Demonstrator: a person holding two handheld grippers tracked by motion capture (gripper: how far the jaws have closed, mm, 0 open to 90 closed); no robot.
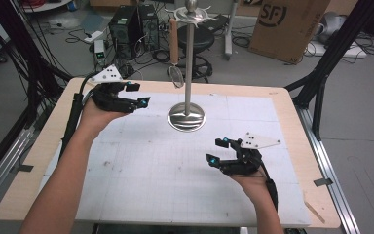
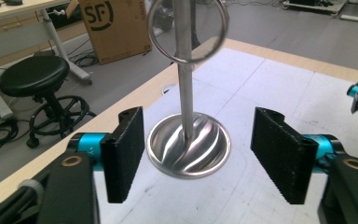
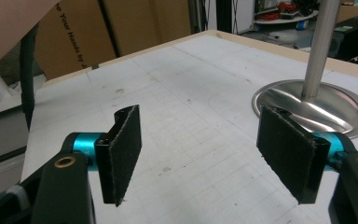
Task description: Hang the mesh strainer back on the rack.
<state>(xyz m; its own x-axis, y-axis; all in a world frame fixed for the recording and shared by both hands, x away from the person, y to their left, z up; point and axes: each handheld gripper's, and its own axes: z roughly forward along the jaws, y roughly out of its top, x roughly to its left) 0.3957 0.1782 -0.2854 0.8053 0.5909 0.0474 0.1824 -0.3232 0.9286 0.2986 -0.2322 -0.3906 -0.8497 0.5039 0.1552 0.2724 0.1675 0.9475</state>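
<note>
Your left hand-held gripper (image 1: 135,94) hangs near the stand (image 1: 187,117), jaws open with nothing between the pads. A wooden-handled utensil (image 1: 175,53) with a round wire head hangs from the stand's top hook, just beside the pole and clear of the desk (image 1: 292,105). Your right hand-held gripper (image 1: 218,151) sits low over the desk, well apart from the stand, jaws open and empty.

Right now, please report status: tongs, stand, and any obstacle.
Left tongs open, empty, beside the stand. Right tongs open, empty, nearer the person. Utensil hangs from the stand's top. Nothing in the way.
</note>
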